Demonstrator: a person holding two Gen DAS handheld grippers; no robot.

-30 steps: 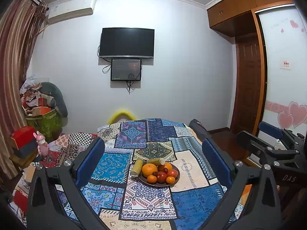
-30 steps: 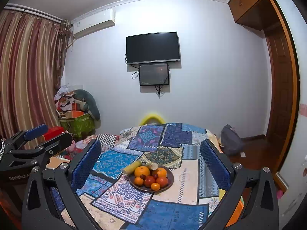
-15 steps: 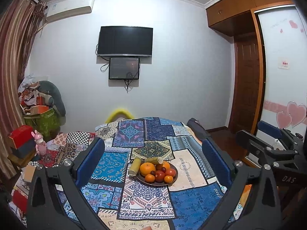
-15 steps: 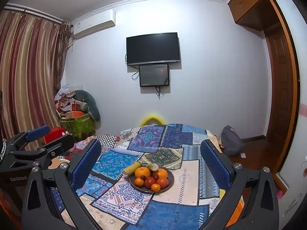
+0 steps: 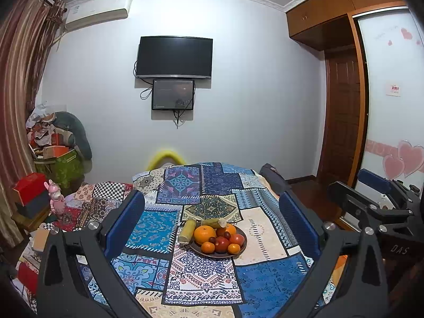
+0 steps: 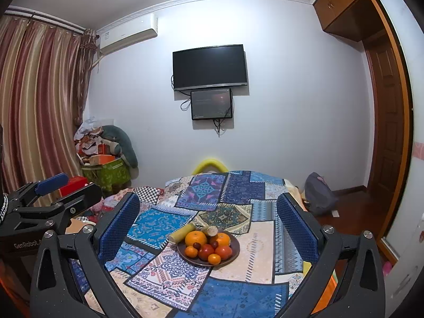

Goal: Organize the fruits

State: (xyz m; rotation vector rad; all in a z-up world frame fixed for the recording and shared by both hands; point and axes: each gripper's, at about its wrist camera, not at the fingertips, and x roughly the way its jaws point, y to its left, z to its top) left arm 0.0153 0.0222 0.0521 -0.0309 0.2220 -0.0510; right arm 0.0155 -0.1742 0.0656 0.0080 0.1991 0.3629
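A dark round plate (image 5: 239, 247) (image 6: 234, 251) sits on the patchwork cloth, heaped with oranges (image 5: 204, 234) (image 6: 195, 238), tomatoes (image 5: 222, 243) (image 6: 223, 252), small dark fruits and a corn cob (image 5: 213, 222) (image 6: 209, 230). A yellow-green cob (image 5: 187, 230) (image 6: 182, 232) leans off the plate's left rim. My left gripper (image 5: 212, 228) is open and empty, held well back from the plate. My right gripper (image 6: 208, 228) is open and empty, also held back. Each gripper shows at the edge of the other's view.
The patchwork cloth (image 5: 212, 273) covers the whole table. A yellow chair back (image 5: 165, 157) stands at the far side. Boxes and a green bin (image 5: 59, 167) pile at the left, with a pink toy (image 5: 55, 197). A grey bag (image 6: 319, 196) lies on the floor at right.
Both views have shifted only slightly; the plate sits a little higher in the left wrist view. Both grippers stay open and nothing on the table has moved.
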